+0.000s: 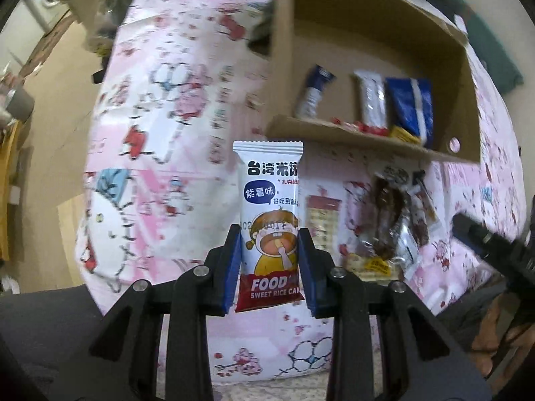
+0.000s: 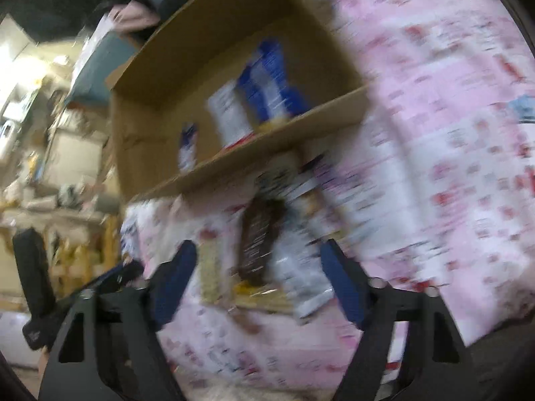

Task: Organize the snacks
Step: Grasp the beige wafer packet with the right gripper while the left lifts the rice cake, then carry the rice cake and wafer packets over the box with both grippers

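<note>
The left gripper (image 1: 270, 250) pinches a sweet rice cake packet (image 1: 270, 200) upright above the pink cartoon bedsheet (image 1: 160, 107); the right gripper (image 2: 259, 280), jaws spread, hovers over loose snack packets (image 2: 264, 244); beyond, a cardboard box (image 1: 334, 133) holds blue and white packets (image 1: 409, 107)

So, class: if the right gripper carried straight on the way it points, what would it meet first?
Most likely the dark brown snack packet lying on the pink patterned bedsheet, which sits between the open fingers of the right gripper. The picture is blurred, so depth is uncertain.
</note>
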Demonstrator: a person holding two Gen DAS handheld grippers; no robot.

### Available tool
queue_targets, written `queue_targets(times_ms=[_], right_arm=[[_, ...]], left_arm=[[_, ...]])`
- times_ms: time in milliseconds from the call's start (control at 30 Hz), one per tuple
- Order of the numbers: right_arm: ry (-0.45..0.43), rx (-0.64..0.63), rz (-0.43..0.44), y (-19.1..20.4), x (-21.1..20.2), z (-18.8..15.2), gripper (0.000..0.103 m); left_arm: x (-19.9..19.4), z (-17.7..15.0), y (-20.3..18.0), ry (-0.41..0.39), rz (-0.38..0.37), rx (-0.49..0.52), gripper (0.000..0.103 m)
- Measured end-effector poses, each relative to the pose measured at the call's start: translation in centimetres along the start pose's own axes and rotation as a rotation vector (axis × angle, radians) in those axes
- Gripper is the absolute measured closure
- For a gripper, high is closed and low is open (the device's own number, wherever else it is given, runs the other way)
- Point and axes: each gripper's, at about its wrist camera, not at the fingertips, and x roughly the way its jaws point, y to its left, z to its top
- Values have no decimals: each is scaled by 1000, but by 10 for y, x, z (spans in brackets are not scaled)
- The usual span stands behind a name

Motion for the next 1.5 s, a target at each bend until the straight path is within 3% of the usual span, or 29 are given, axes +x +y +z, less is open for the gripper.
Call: queue_targets(times_ms=[67,233,333,500,567,1100,1367,1500], right_arm=[[54,-34,31,20,17,-4,48],[162,-95,13,63,64,-14,55],[208,-107,-48,75,90,-20,58],[261,-176,-220,88,129,-29,58],[239,-231,-269,94,132,-31,75],[99,-209,-28,63,28,-28,75],[12,-168,52,48,-10,-12,75],[-60,-149,96,42,-31,8,75]], left_arm=[[-2,-1,9,9,2,-29,75],[-4,3,22,-4,-2,-73,75],[-7,6,27,-31,24,-83,75],[-6,6,41,-22,17,-120,75],[-5,6,43,-20,14,-125,75],[-5,4,8,-65,-9,-63,75],[-43,9,-14,-252,48,25,75],[-59,27,-19,-303,37,22,75]])
